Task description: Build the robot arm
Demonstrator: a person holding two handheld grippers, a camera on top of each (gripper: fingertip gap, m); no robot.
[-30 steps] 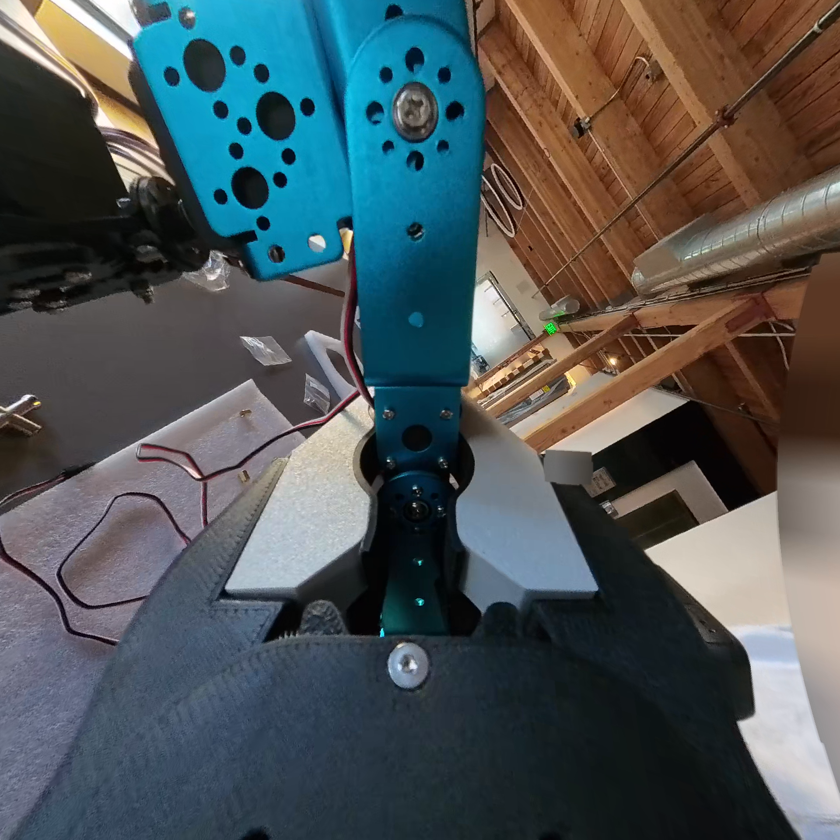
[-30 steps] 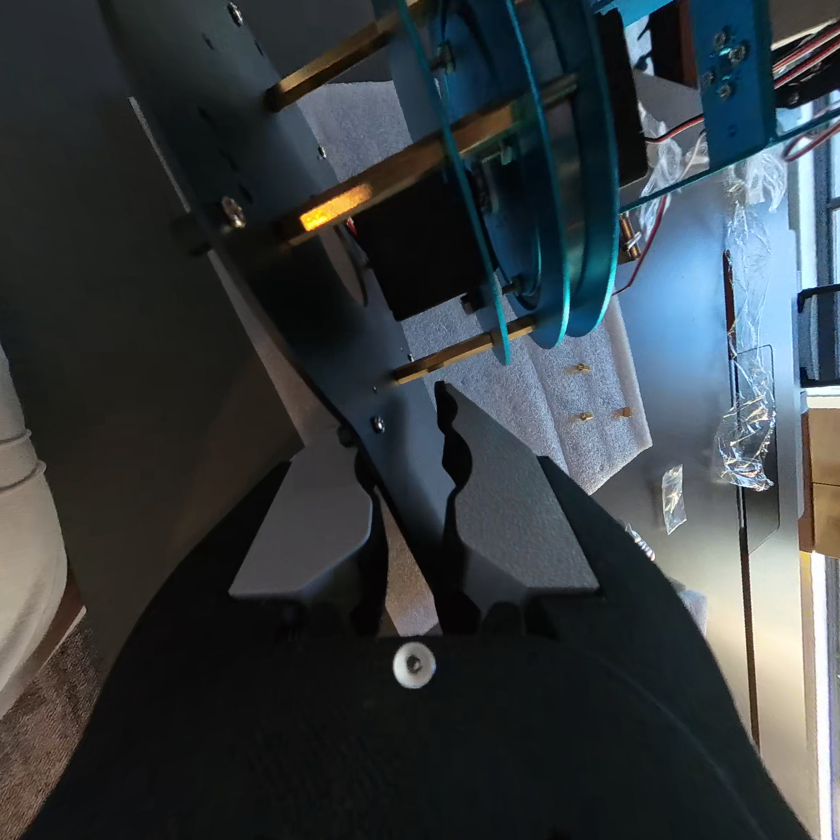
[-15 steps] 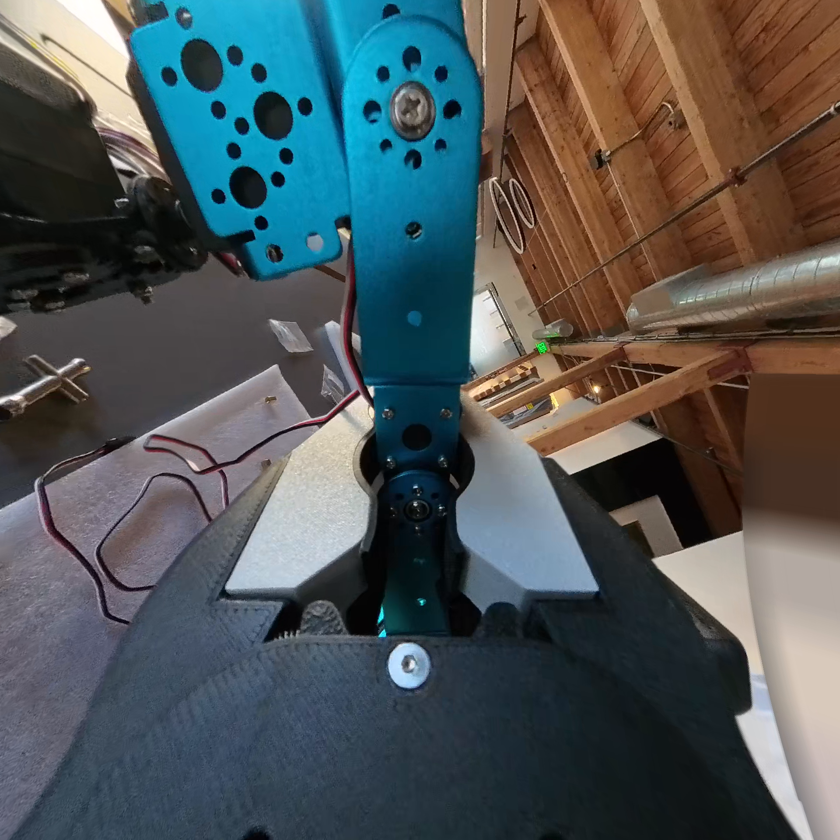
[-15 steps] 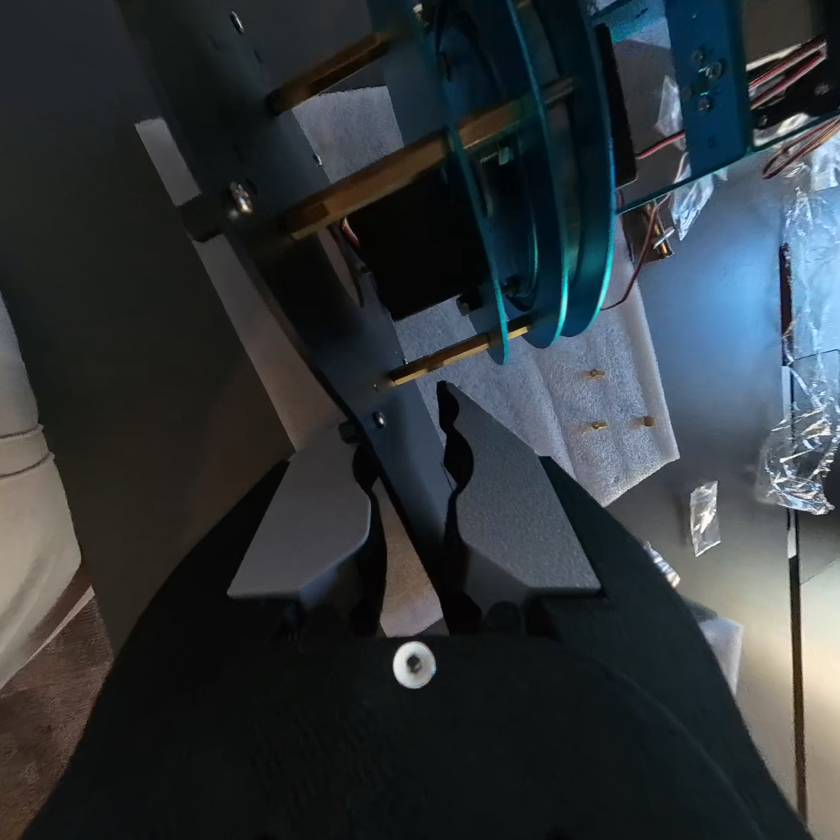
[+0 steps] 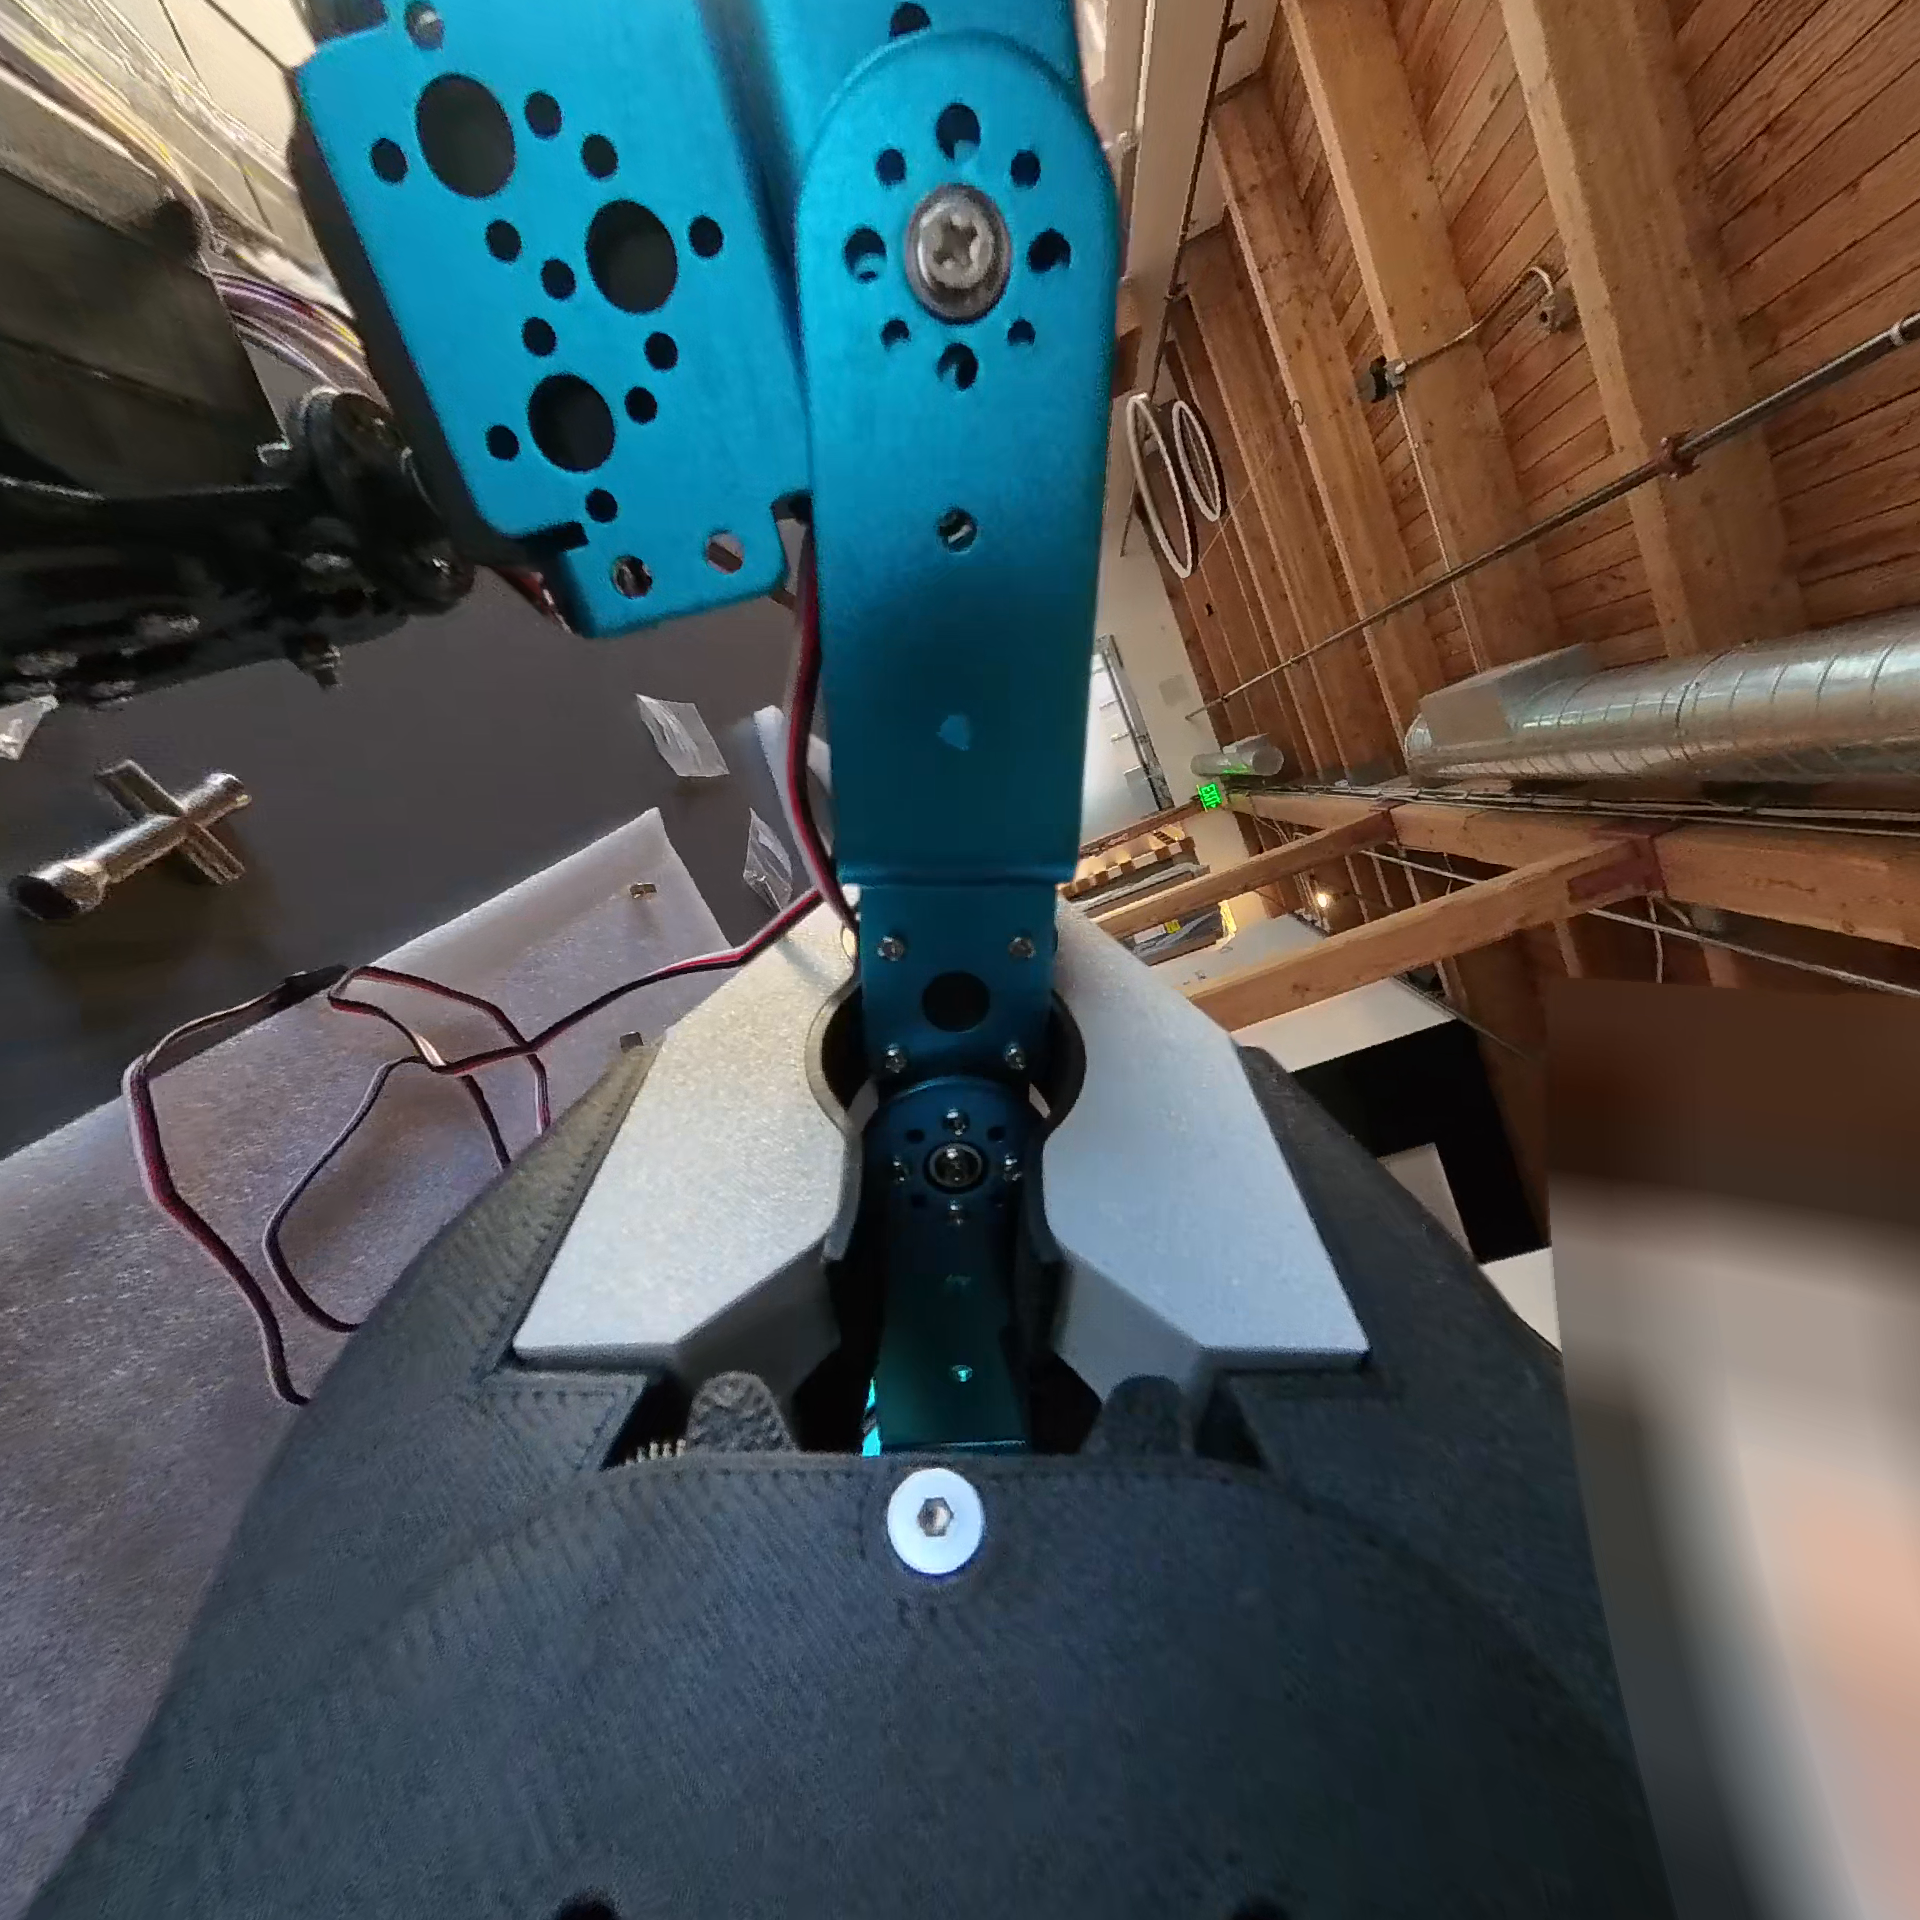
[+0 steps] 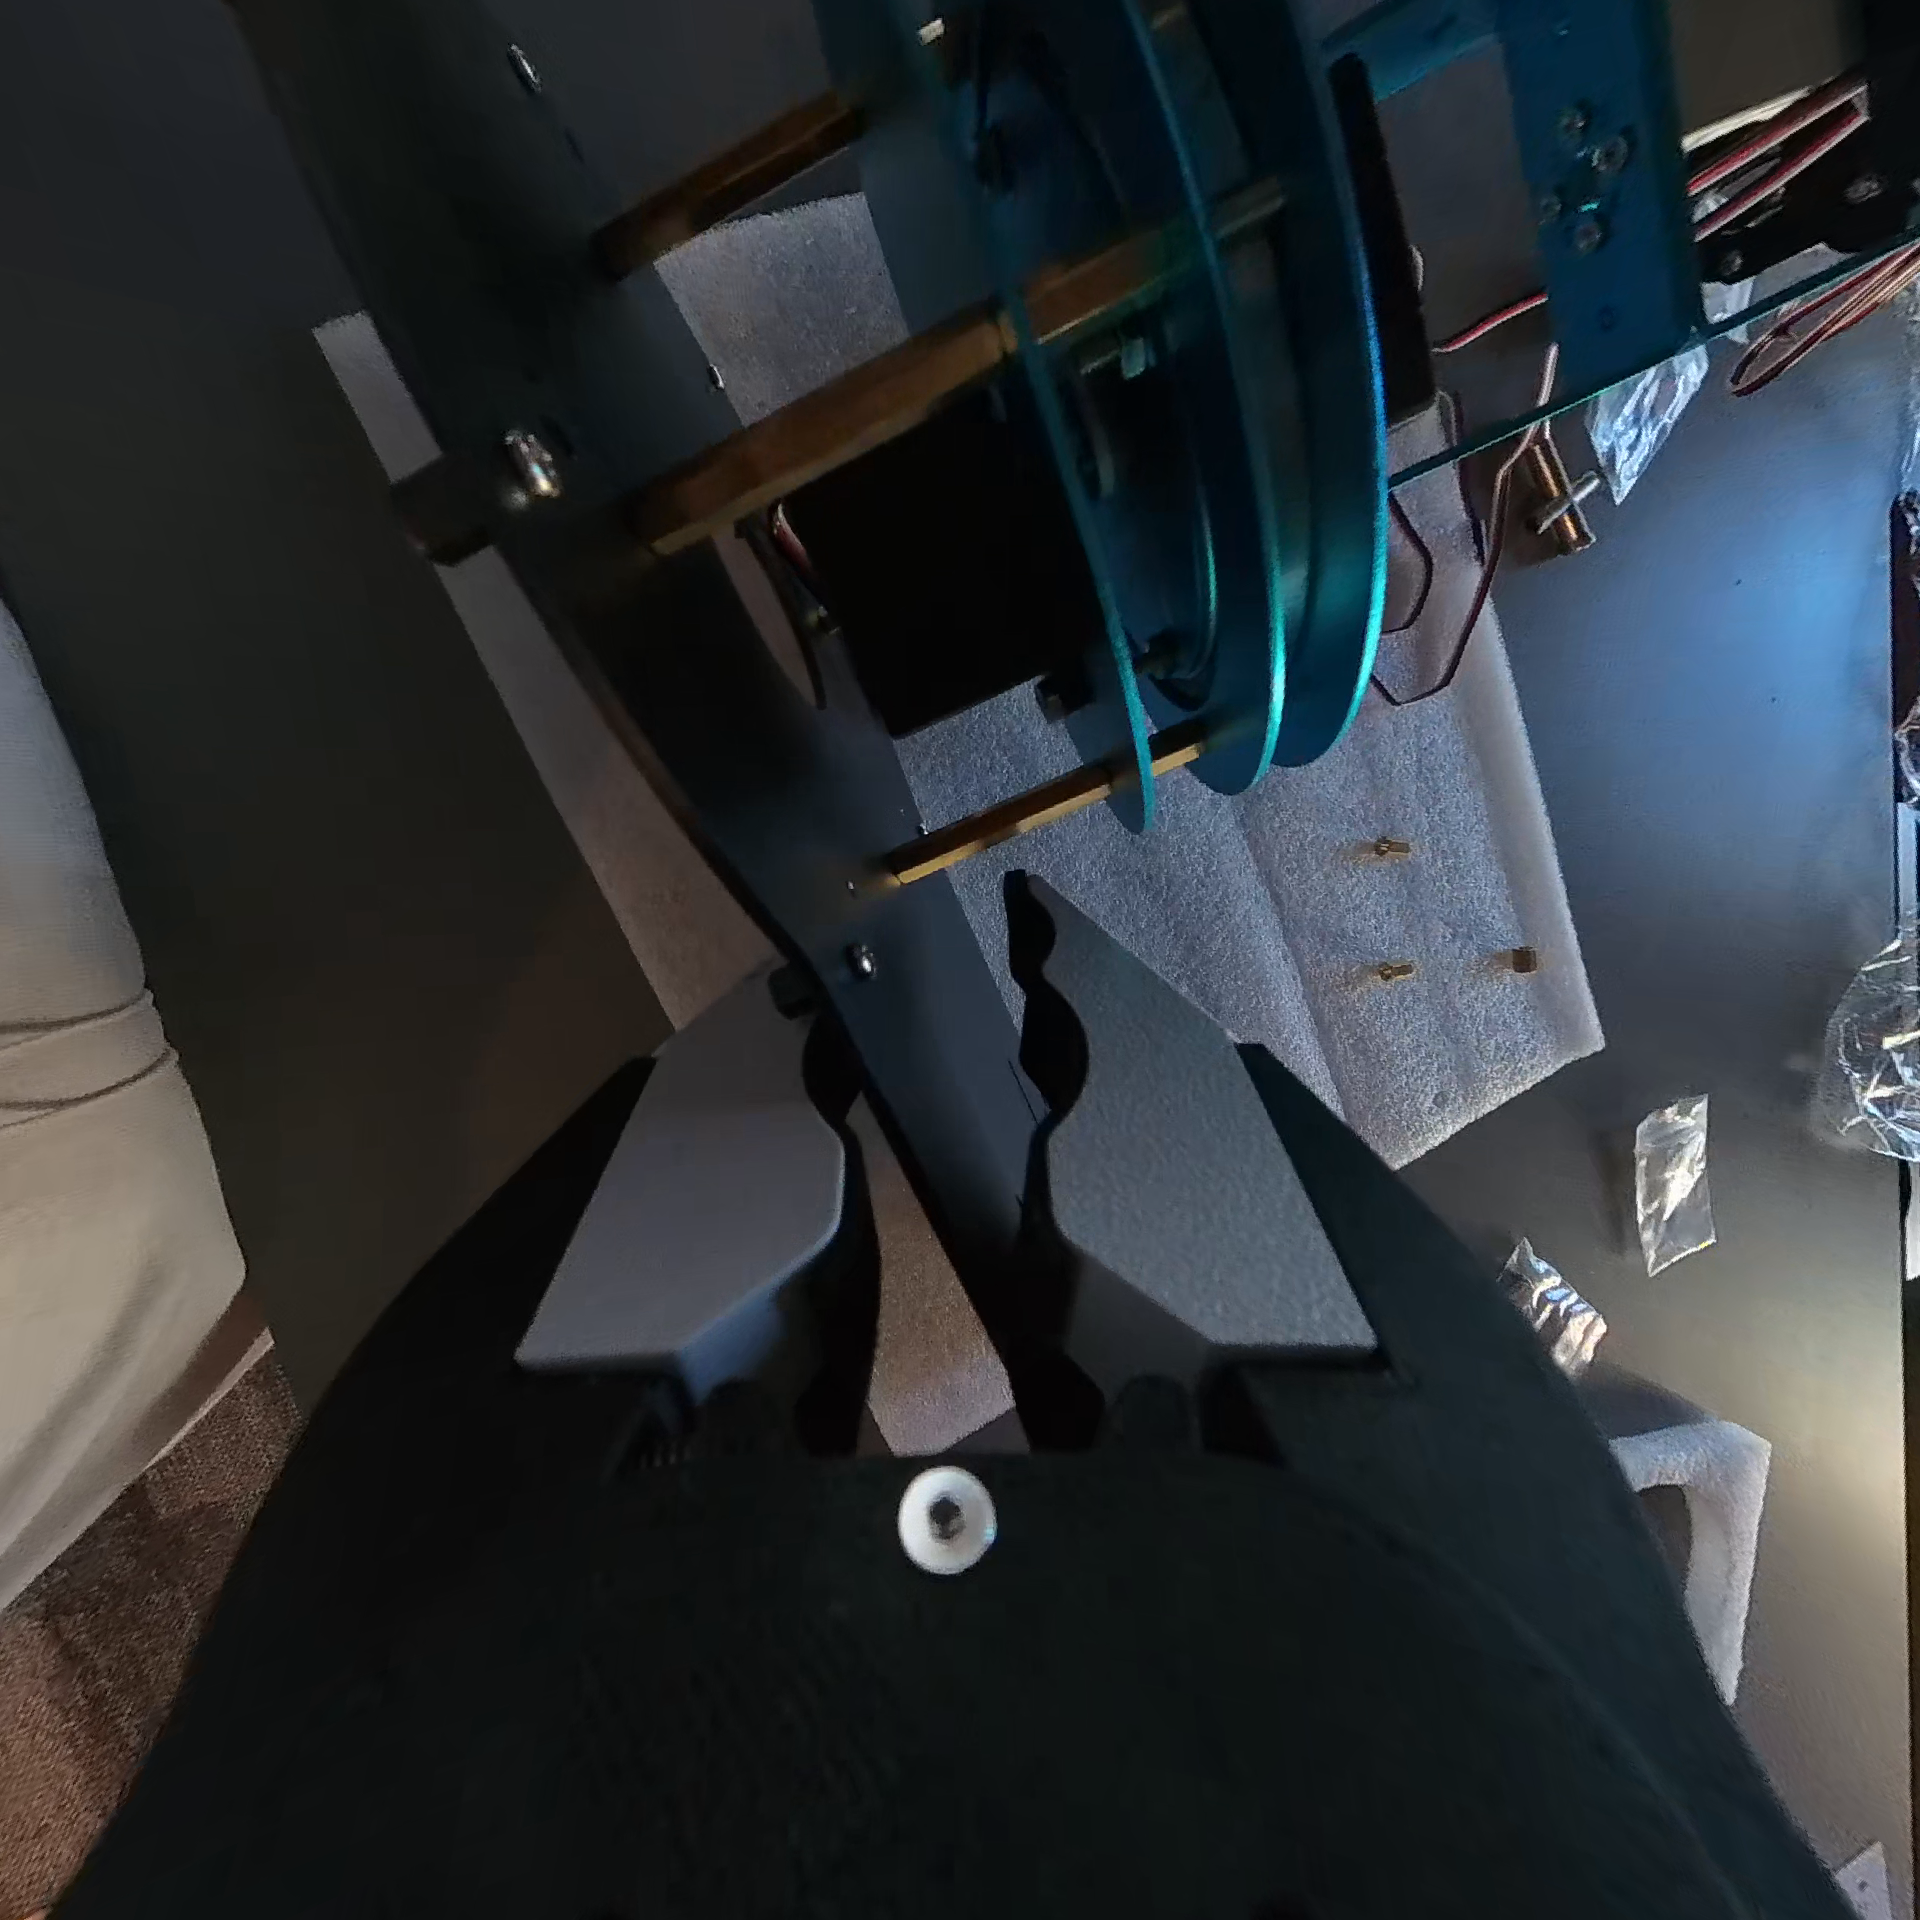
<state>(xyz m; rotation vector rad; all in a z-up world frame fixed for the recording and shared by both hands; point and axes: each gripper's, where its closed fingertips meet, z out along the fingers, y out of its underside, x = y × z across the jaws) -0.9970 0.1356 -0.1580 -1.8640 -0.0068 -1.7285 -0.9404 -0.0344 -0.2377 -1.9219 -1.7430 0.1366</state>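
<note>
A blue metal robot-arm kit is held between both grippers. My left gripper (image 5: 956, 997) is shut on the arm's blue link (image 5: 951, 623), which rises to a perforated blue bracket (image 5: 551, 312) and a black servo (image 5: 156, 520). Red and black wires (image 5: 416, 1039) trail from it over a white foam sheet (image 5: 156, 1299). My right gripper (image 6: 925, 1039) is shut on the edge of the kit's dark base plate (image 6: 727, 727). Brass standoffs (image 6: 831, 457) join that plate to blue round discs (image 6: 1299, 468), with a black servo (image 6: 935, 582) between them.
A metal cross wrench (image 5: 135, 842) lies on the dark table (image 5: 364, 779). Small brass standoffs (image 6: 1382, 971) lie on the foam sheet (image 6: 1403, 935). Clear plastic bags (image 6: 1673, 1195) lie beside it. Pale fabric (image 6: 62, 1143) is at the left. Wooden ceiling beams (image 5: 1558, 416) fill the right. To reach the metal cross wrench (image 5: 135, 842) in a straight line is about 15 cm for my left fingers, about 25 cm for my right. The right camera catches it too, in the right wrist view (image 6: 1558, 479).
Both grippers keep their hold. The held kit and both cameras have swung a little, so the wrench, wires and foam sheet have slid farther into view.
</note>
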